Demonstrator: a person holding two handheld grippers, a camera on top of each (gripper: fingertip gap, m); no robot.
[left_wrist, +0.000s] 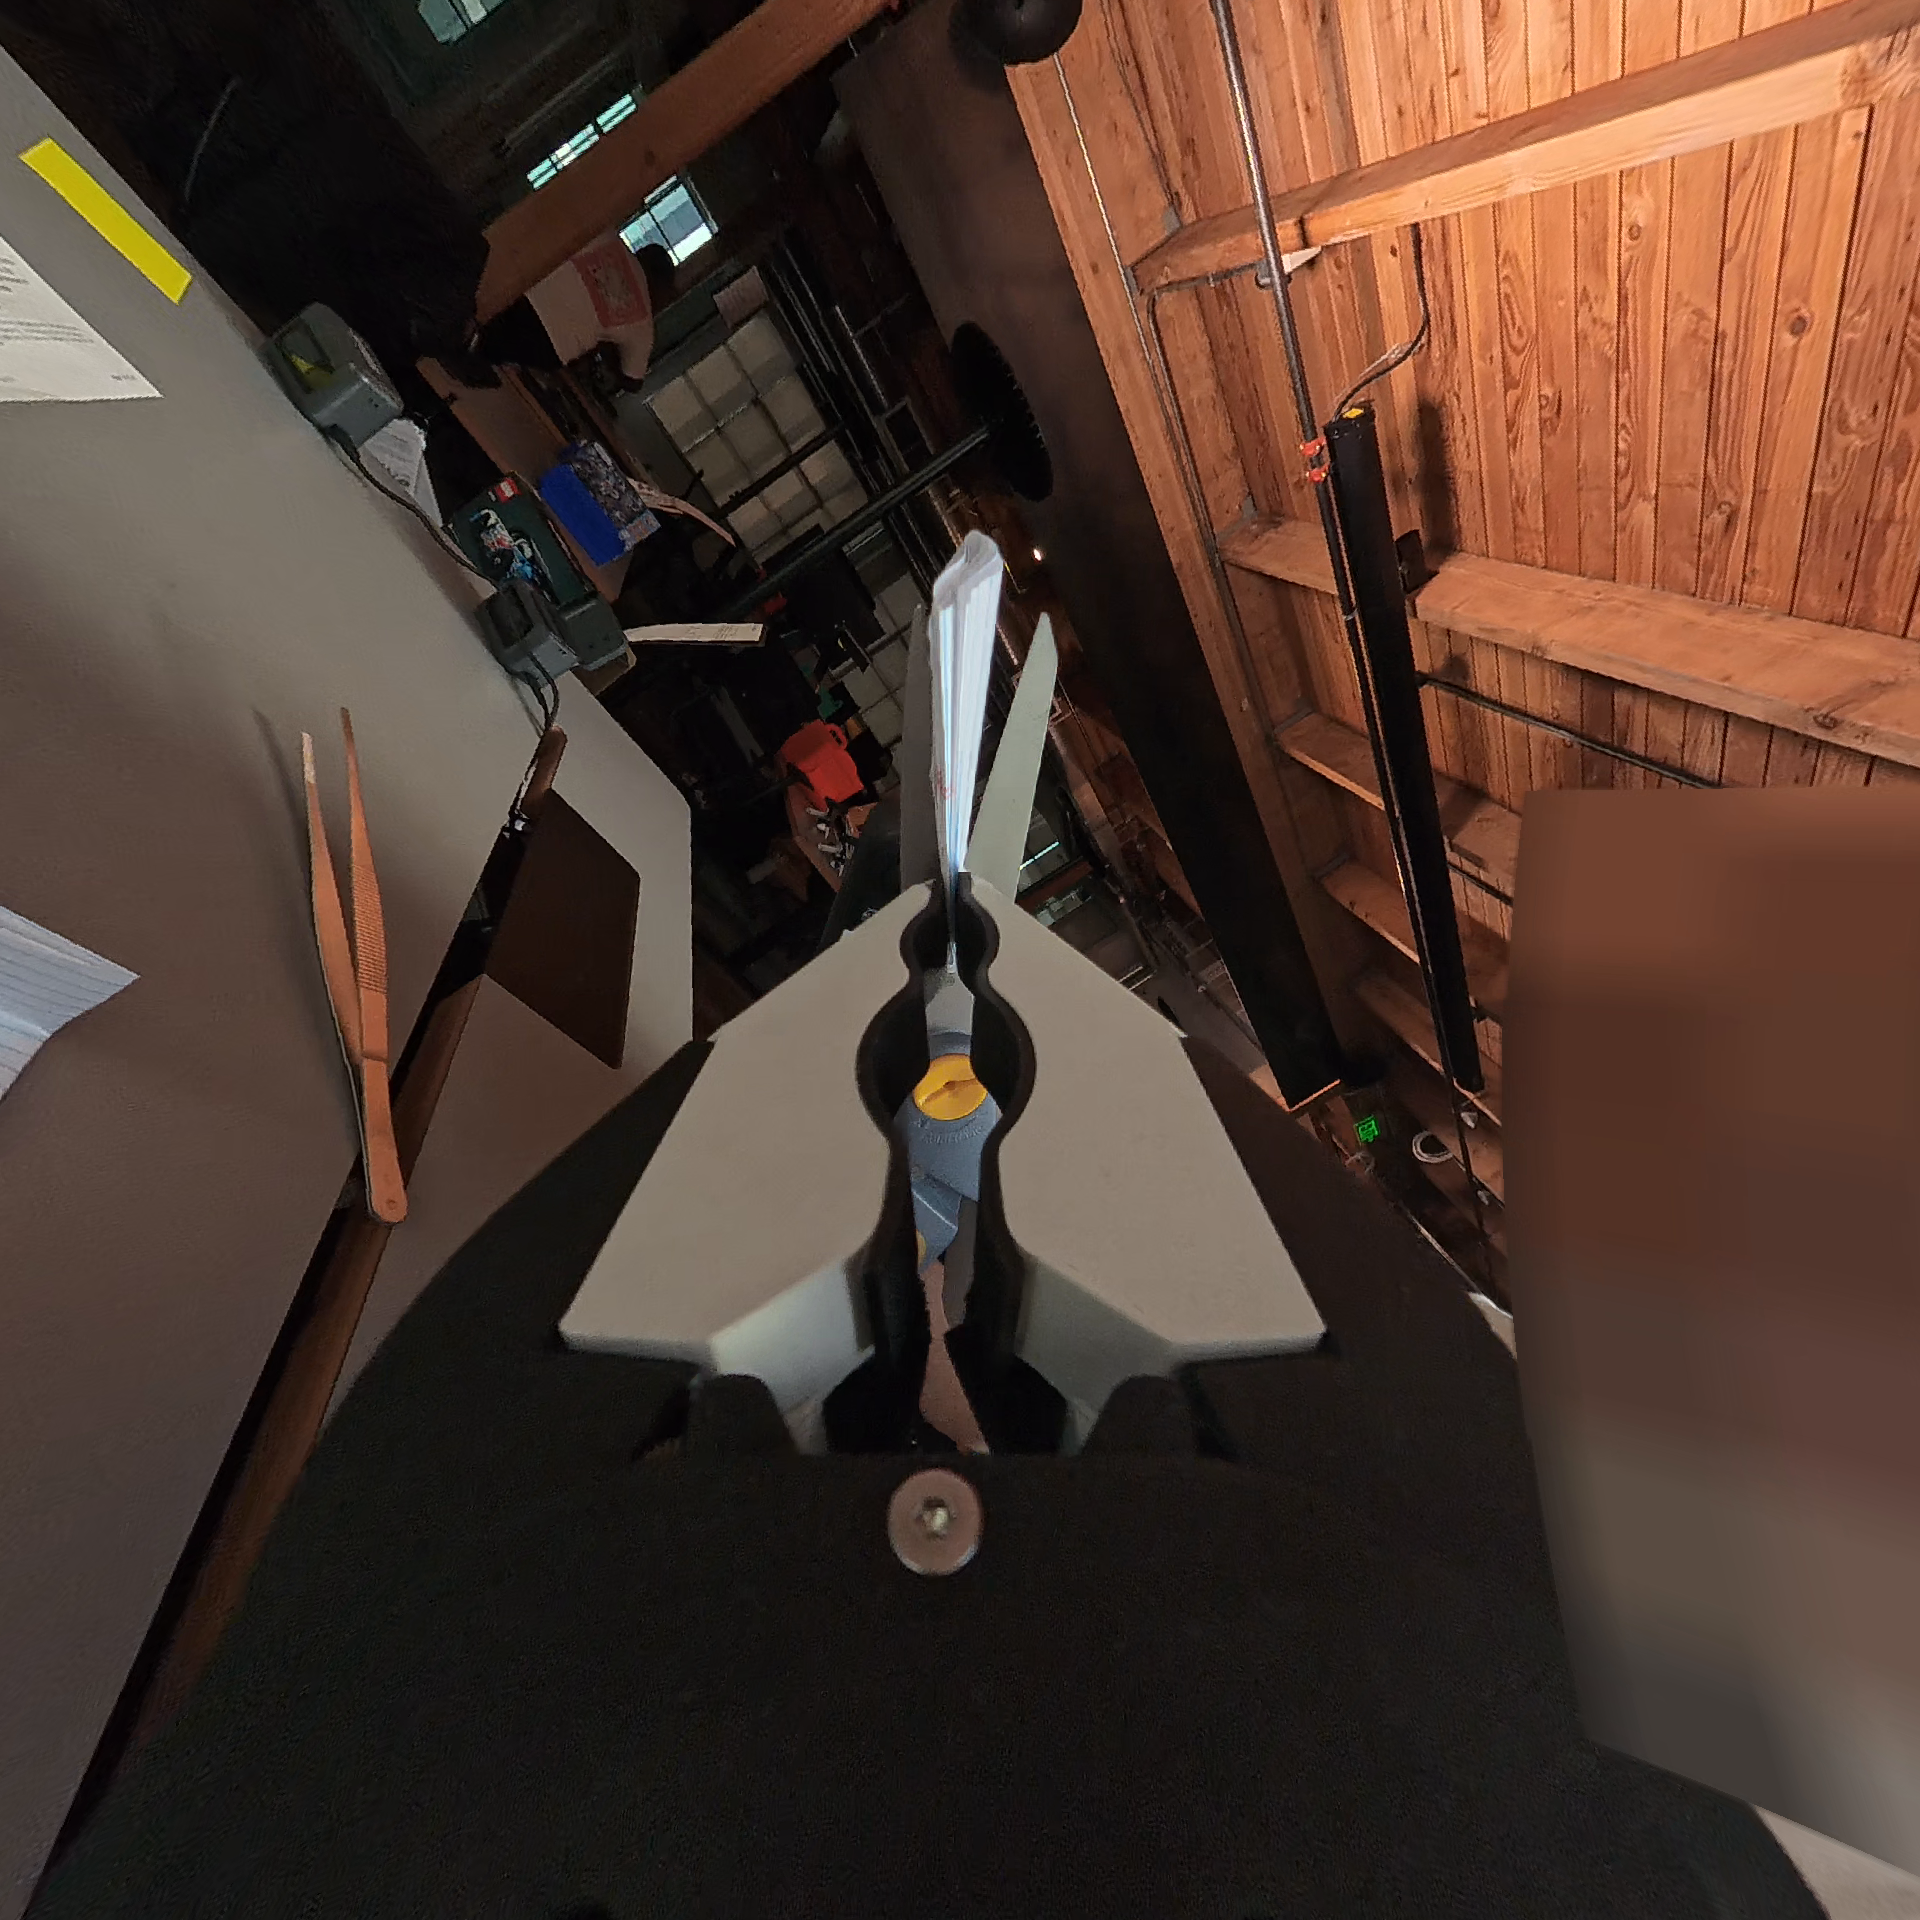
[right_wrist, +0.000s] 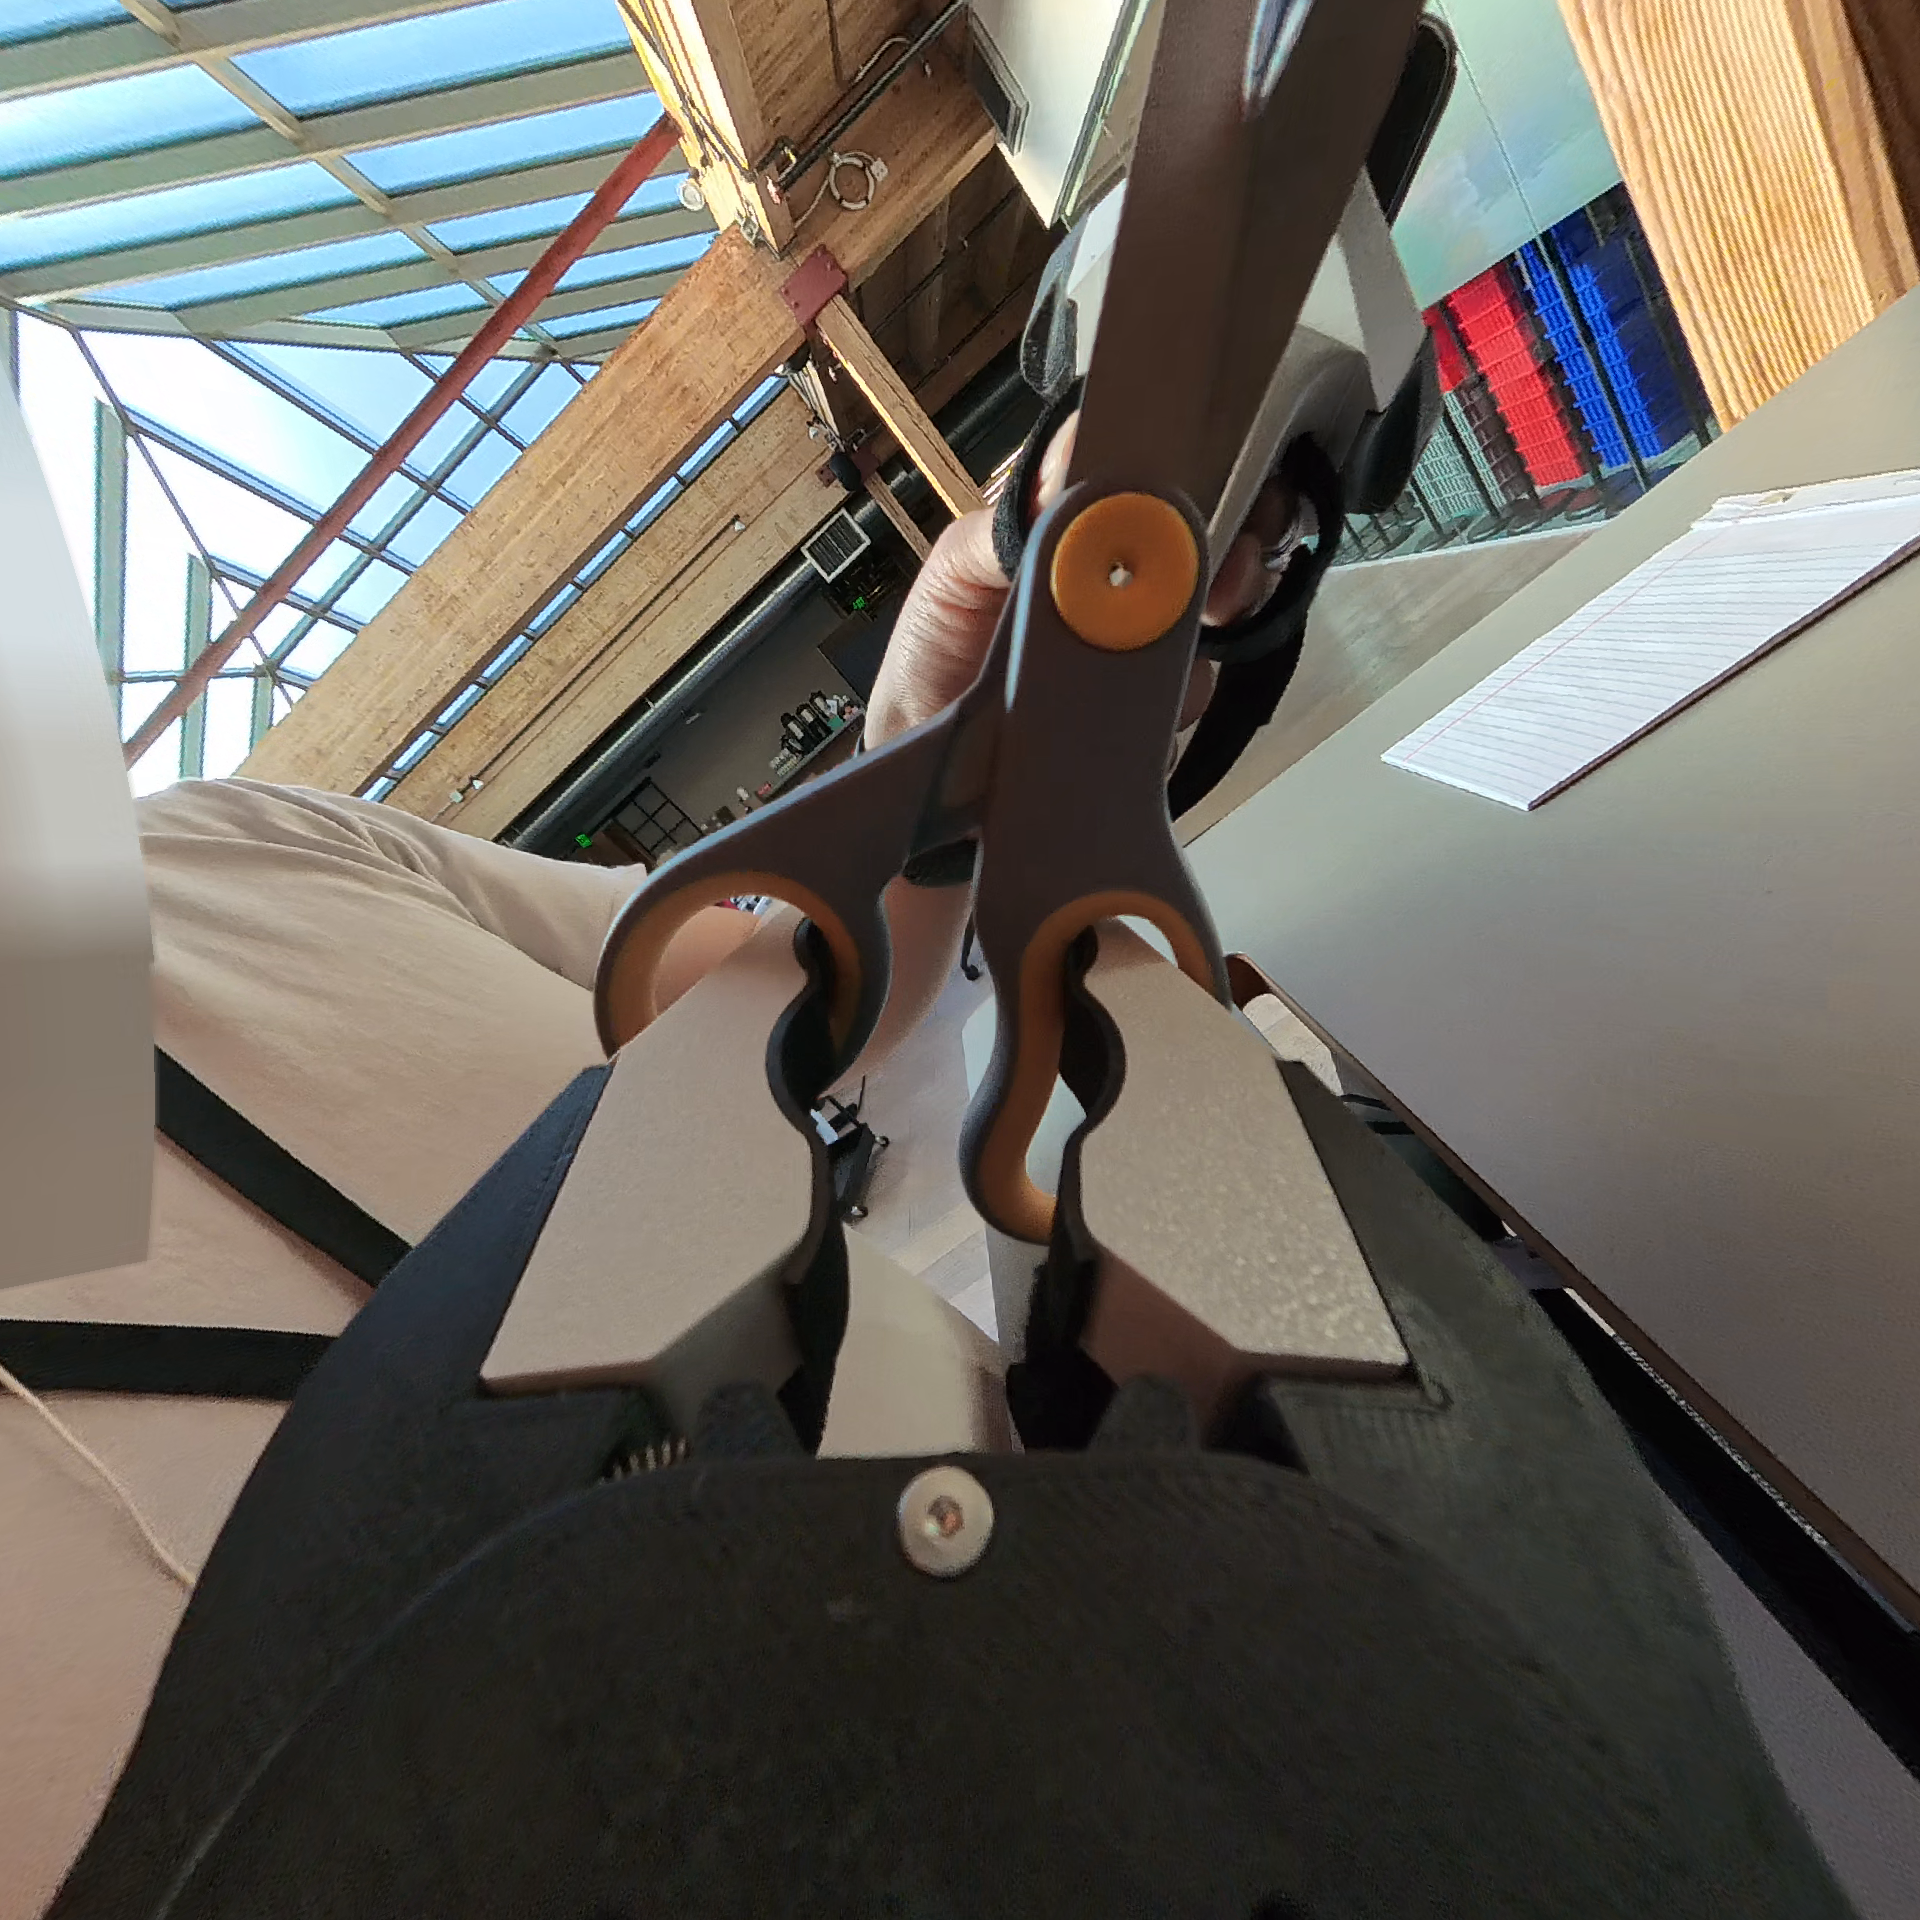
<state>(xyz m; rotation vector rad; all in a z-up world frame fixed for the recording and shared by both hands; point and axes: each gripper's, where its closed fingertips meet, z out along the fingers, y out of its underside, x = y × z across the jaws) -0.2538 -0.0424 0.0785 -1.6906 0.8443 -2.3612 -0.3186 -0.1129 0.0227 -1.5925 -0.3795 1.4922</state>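
Observation:
My left gripper (left_wrist: 956, 896) is shut on a folded white paper (left_wrist: 966, 665), held edge-on and sticking out past the fingertips. Grey scissors with an orange pivot (left_wrist: 1023, 748) lie under my fingers, and their open blades stand either side of the paper. In the right wrist view my right gripper (right_wrist: 951, 940) has one finger through each orange-lined handle loop of the scissors (right_wrist: 1122, 571); the fingers are spread apart. Beyond the pivot a gloved hand (right_wrist: 940, 613) holds the other gripper. The blade tips are out of view at the top of that view.
A grey table (left_wrist: 156, 727) runs along the left with copper tweezers (left_wrist: 358, 966), a lined sheet (left_wrist: 42, 987), a printed sheet (left_wrist: 52, 332) and yellow tape (left_wrist: 104, 218). A lined pad (right_wrist: 1662, 634) lies on the table (right_wrist: 1558, 1039) at right. A person's beige clothing (right_wrist: 312, 987) is at left. The tips of one gripper are about 11 centimeters away from the tips of the other.

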